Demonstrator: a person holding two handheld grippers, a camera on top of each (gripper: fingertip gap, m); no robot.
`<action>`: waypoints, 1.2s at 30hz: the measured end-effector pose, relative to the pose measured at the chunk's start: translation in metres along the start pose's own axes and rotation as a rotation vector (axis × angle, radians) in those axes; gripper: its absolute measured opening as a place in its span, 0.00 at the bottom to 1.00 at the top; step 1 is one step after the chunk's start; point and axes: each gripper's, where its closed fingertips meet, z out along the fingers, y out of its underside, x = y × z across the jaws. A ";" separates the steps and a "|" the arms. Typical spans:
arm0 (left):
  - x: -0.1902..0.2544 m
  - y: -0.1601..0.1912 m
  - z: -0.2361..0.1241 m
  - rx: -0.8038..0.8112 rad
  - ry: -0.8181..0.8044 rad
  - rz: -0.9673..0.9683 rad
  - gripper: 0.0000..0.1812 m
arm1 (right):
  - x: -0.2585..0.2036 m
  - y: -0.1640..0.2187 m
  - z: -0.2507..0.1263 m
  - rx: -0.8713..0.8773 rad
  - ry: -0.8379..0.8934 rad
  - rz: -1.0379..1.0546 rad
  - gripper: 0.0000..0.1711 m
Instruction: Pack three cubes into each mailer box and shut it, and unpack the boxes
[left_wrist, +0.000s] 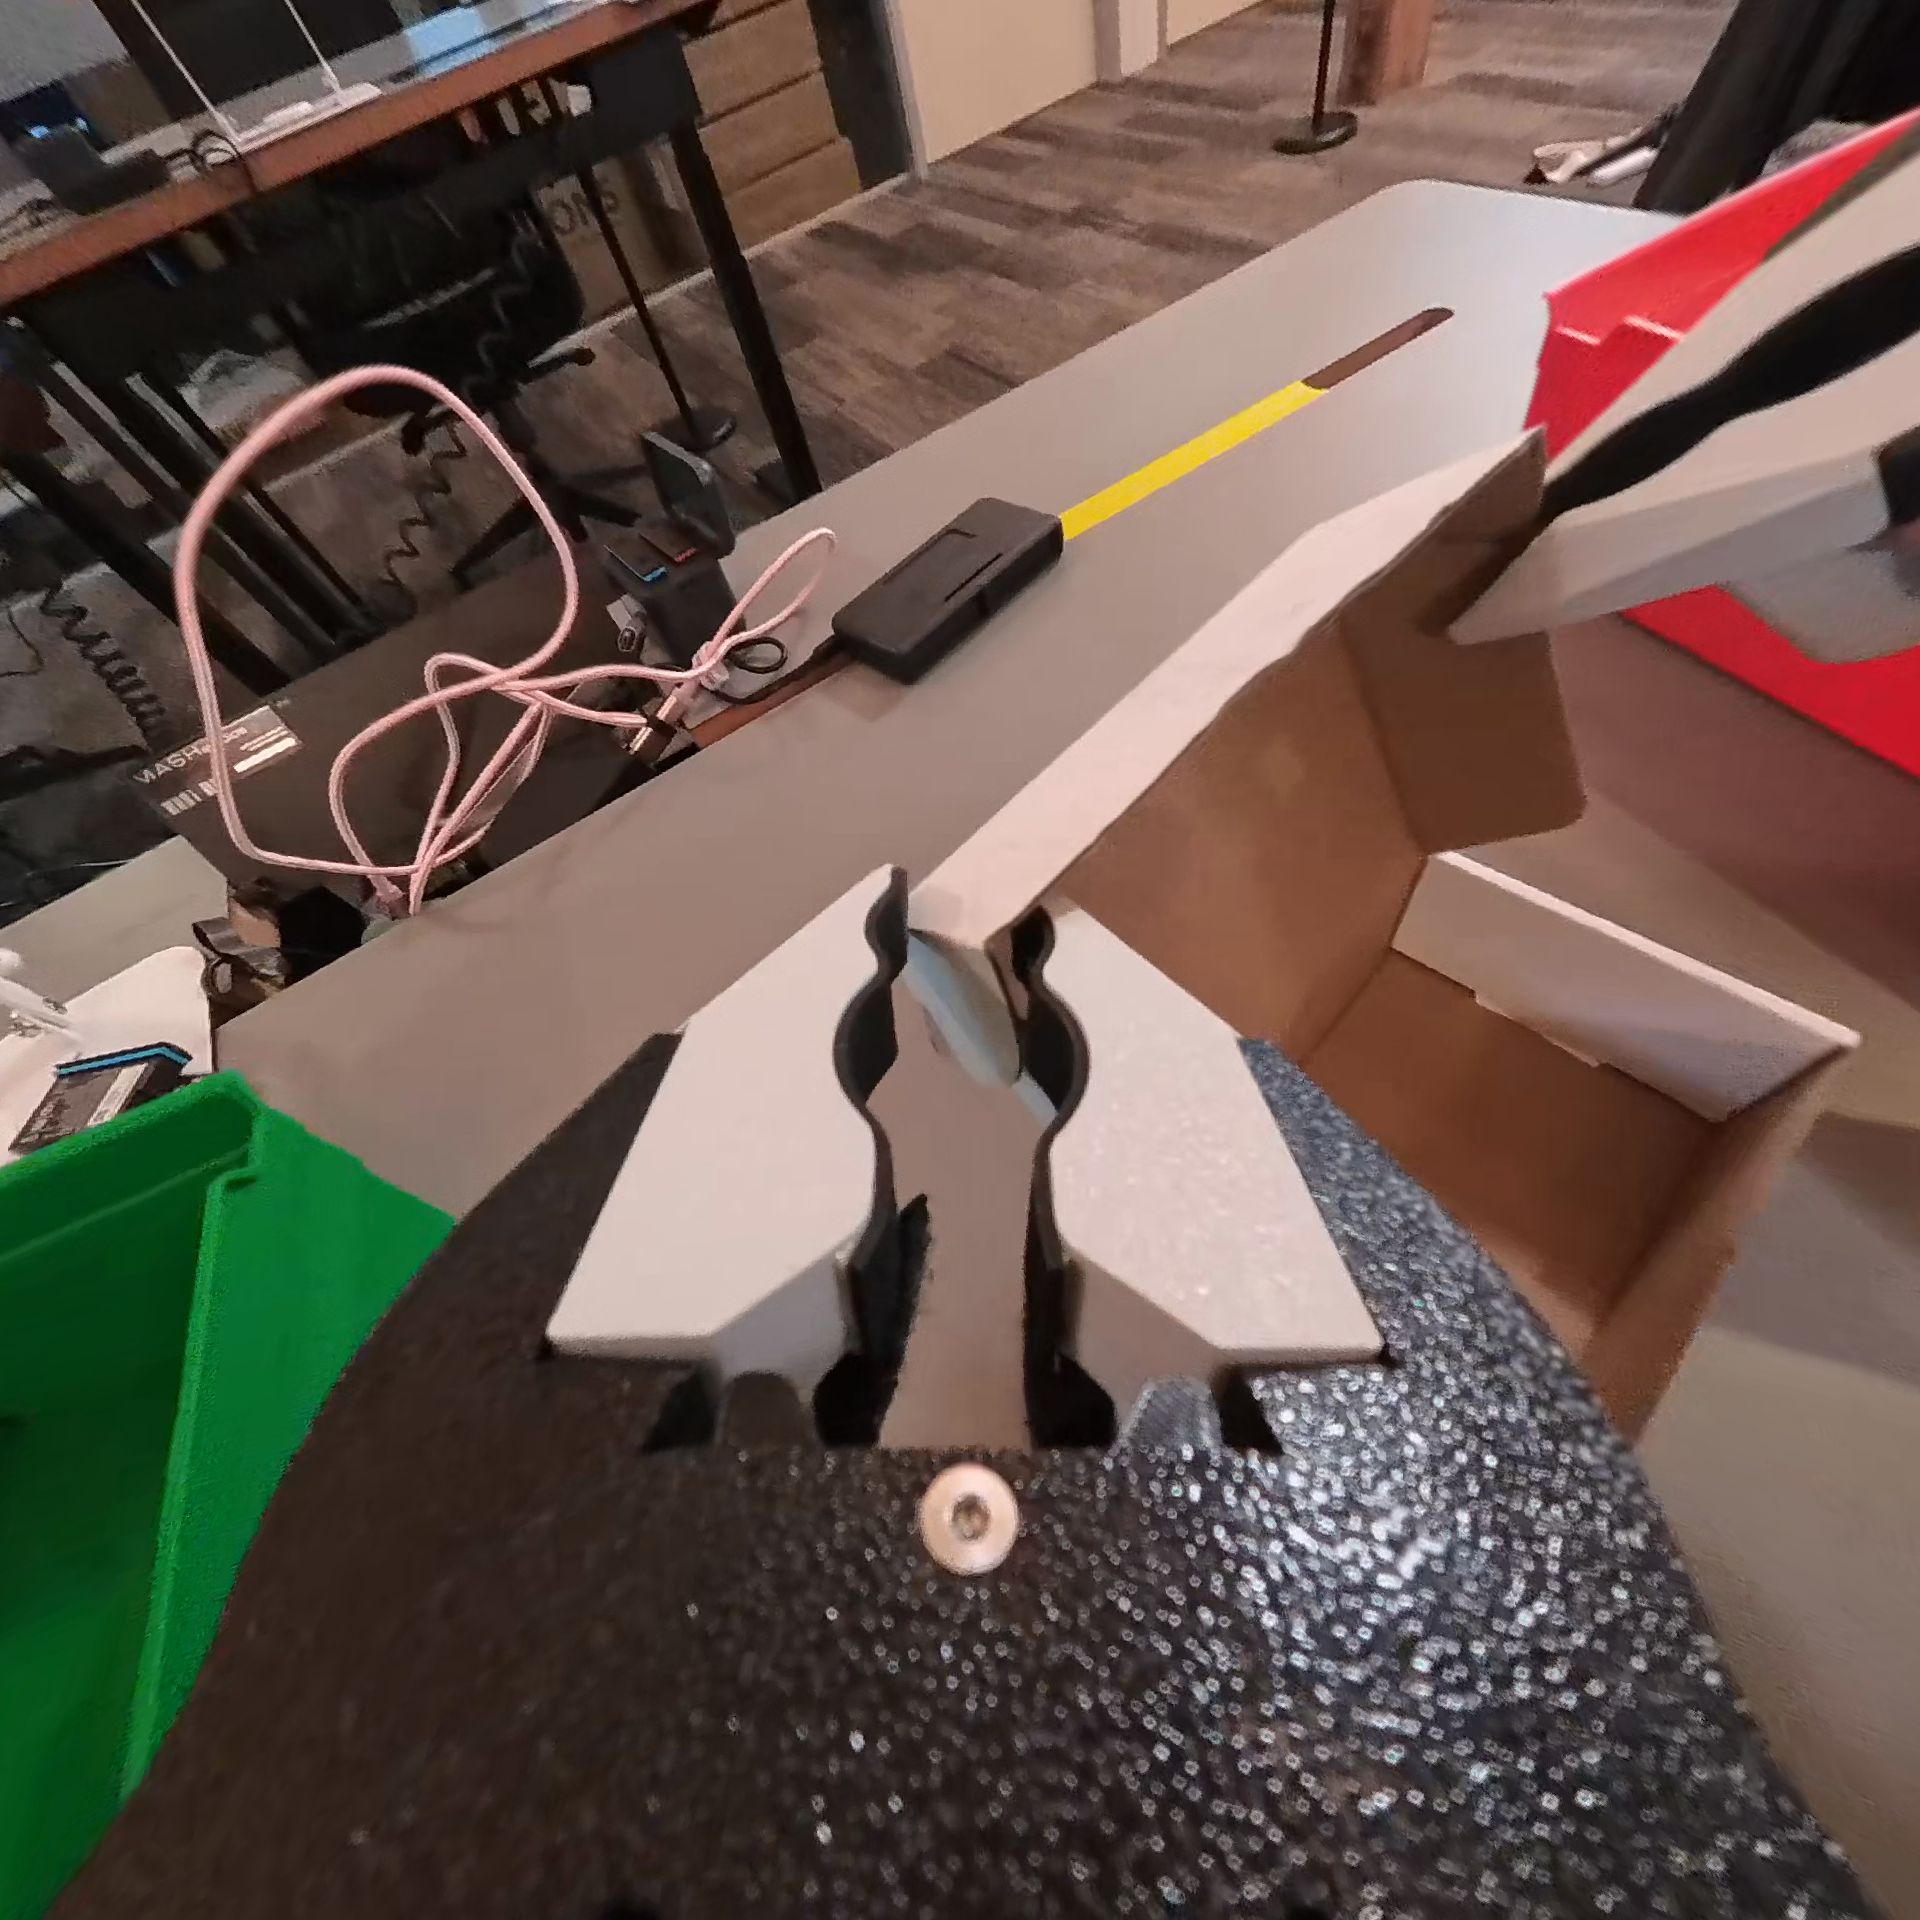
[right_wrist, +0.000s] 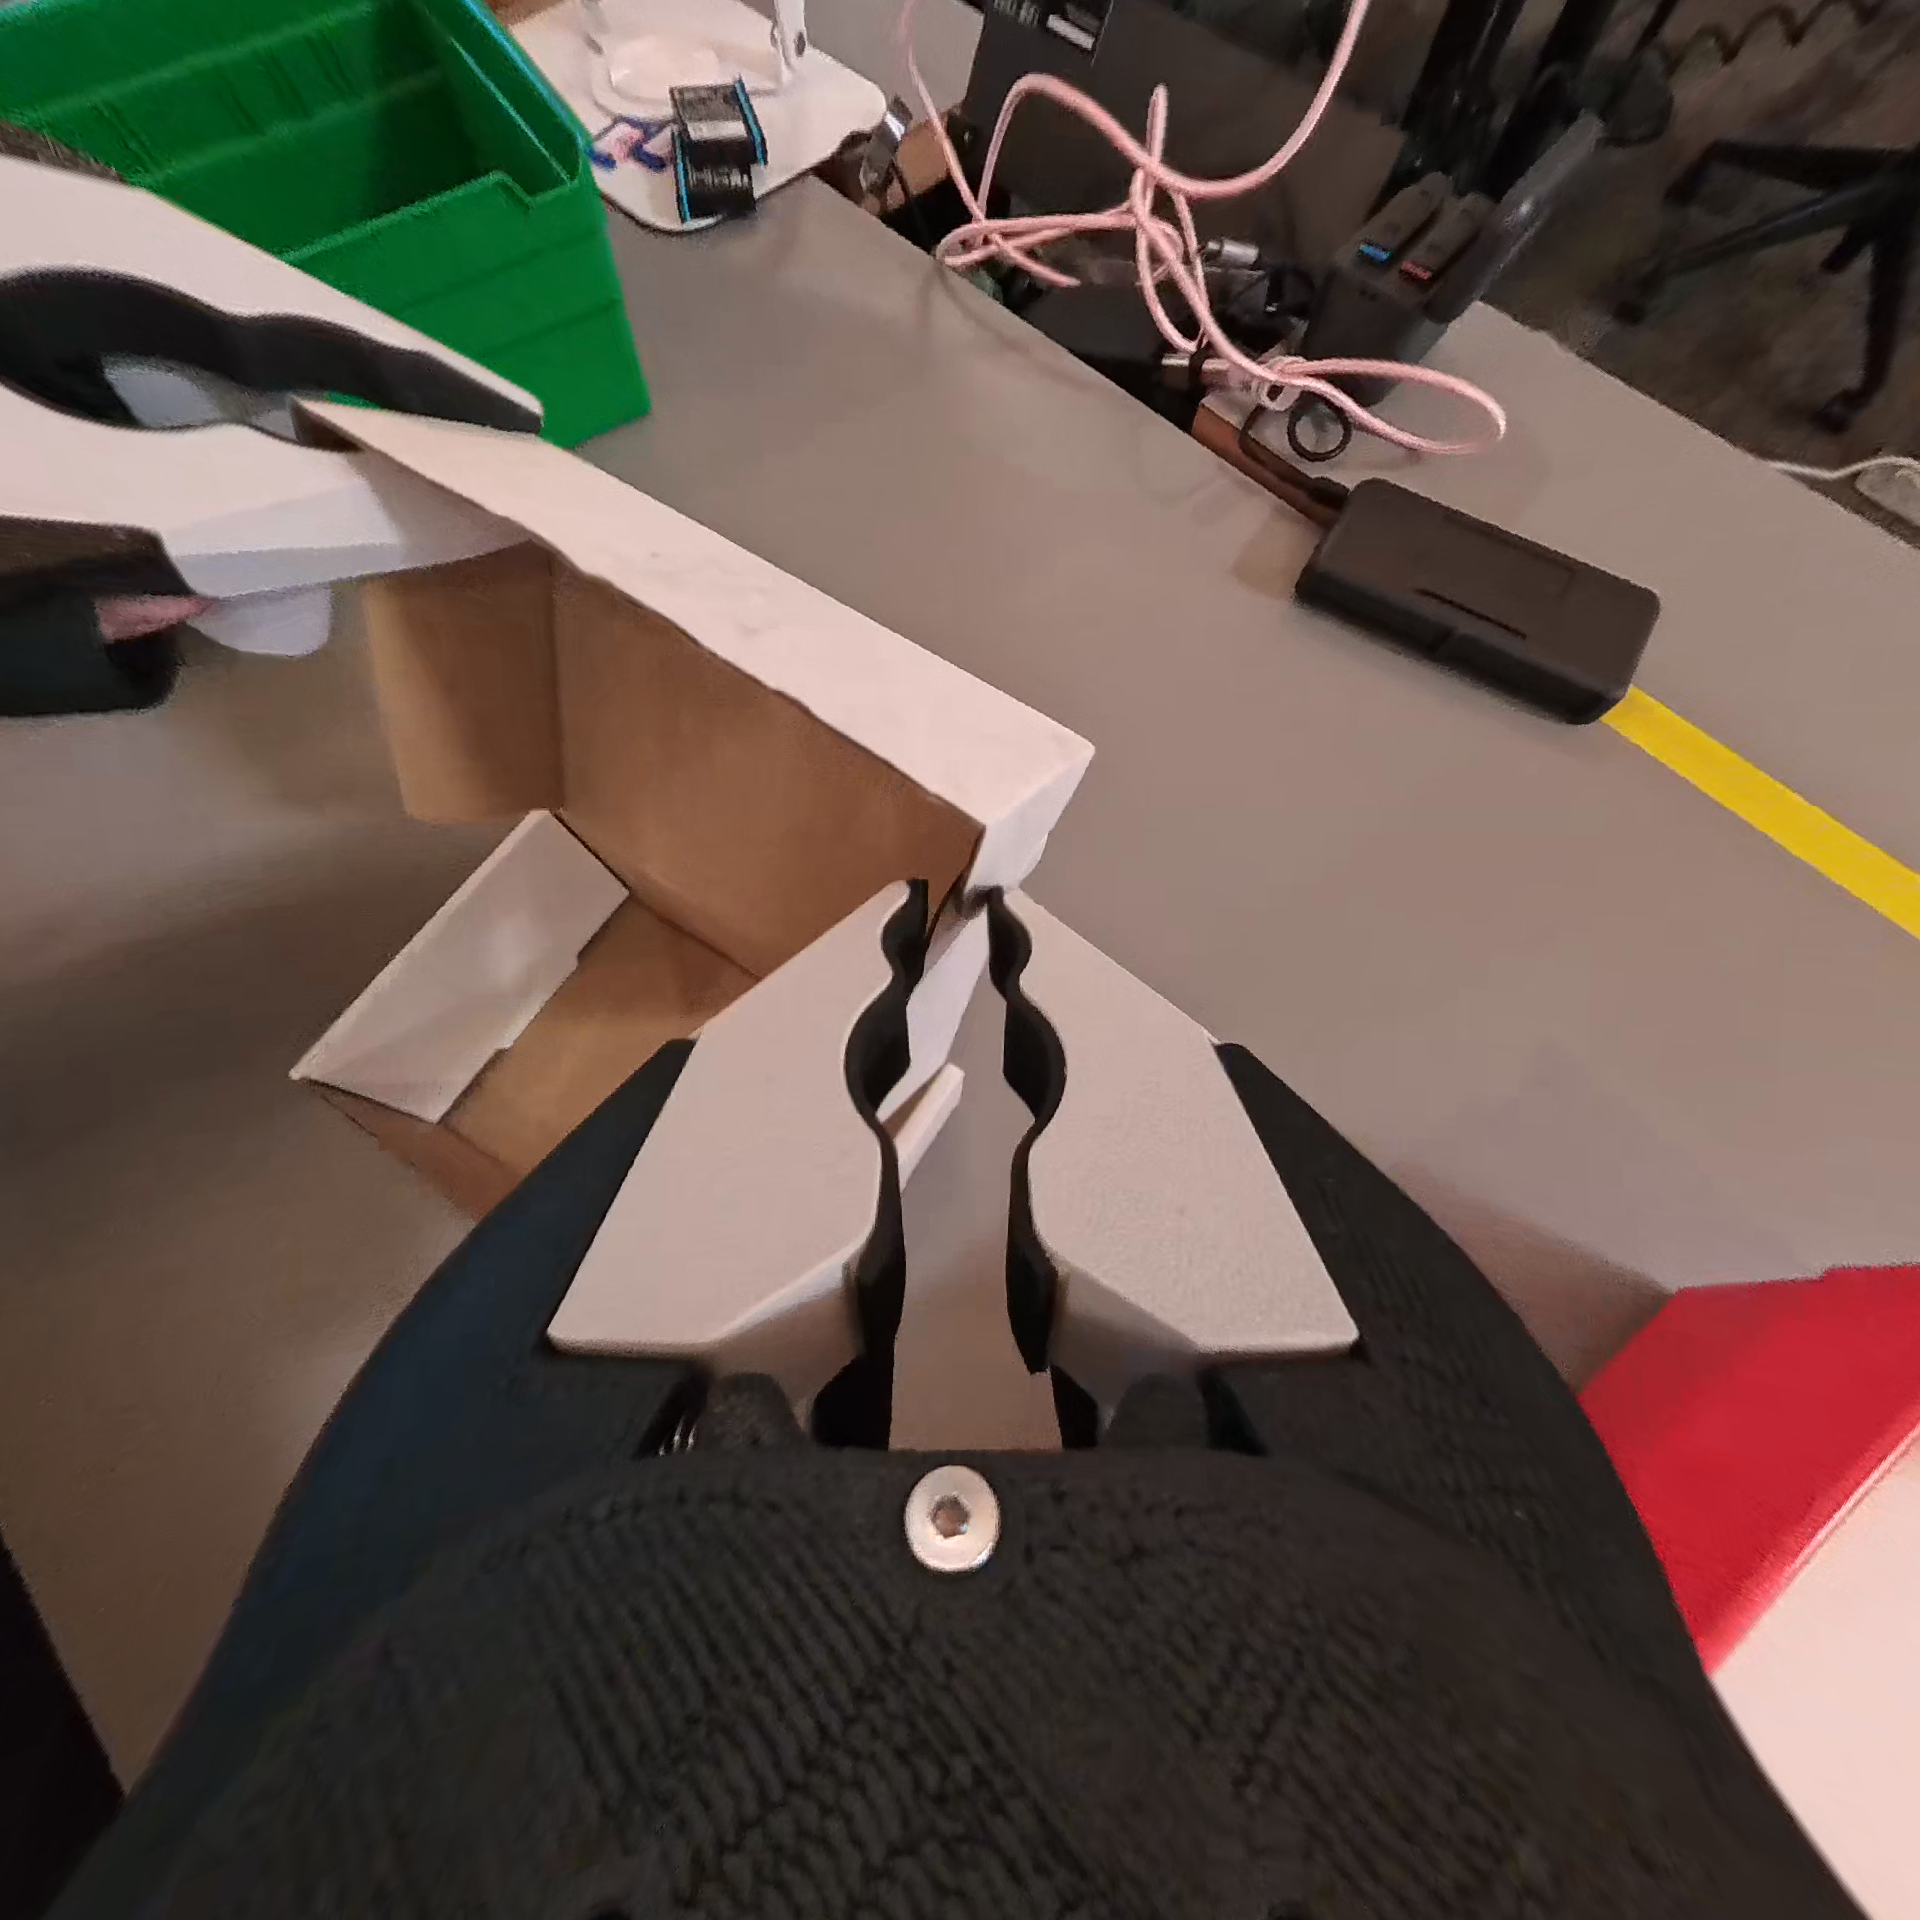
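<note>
A mailer box, white outside and brown inside, stands open on the grey table, its base (left_wrist: 1621, 997) below the raised lid (left_wrist: 1174, 717). My left gripper (left_wrist: 956, 920) is shut on the lid's near corner, where a rounded tab sits between the fingers. My right gripper (left_wrist: 1496, 613) pinches the lid's far corner. In the right wrist view, my right gripper (right_wrist: 951, 899) is shut on its corner of the lid (right_wrist: 727, 634), and the left gripper (right_wrist: 312, 447) holds the other end. The visible part of the box base (right_wrist: 447, 987) looks empty. No cubes are in view.
A green bin (left_wrist: 156, 1351) (right_wrist: 364, 177) stands on the left side and a red bin (left_wrist: 1766, 343) (right_wrist: 1766, 1403) on the right. A black flat device (left_wrist: 945, 587) (right_wrist: 1475, 603), yellow tape (right_wrist: 1766, 810) and pink cables (right_wrist: 1247, 343) lie at the table's far edge.
</note>
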 end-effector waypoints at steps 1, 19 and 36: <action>0.002 0.001 -0.002 0.011 -0.008 -0.001 0.09 | -0.003 0.002 -0.002 0.017 0.013 0.012 0.06; 0.014 -0.008 -0.040 0.378 -0.243 0.197 0.07 | -0.025 0.011 -0.022 0.389 0.227 -0.016 0.06; 0.037 -0.008 -0.046 0.377 -0.144 0.217 0.05 | -0.117 0.114 0.010 0.028 0.036 -0.950 0.09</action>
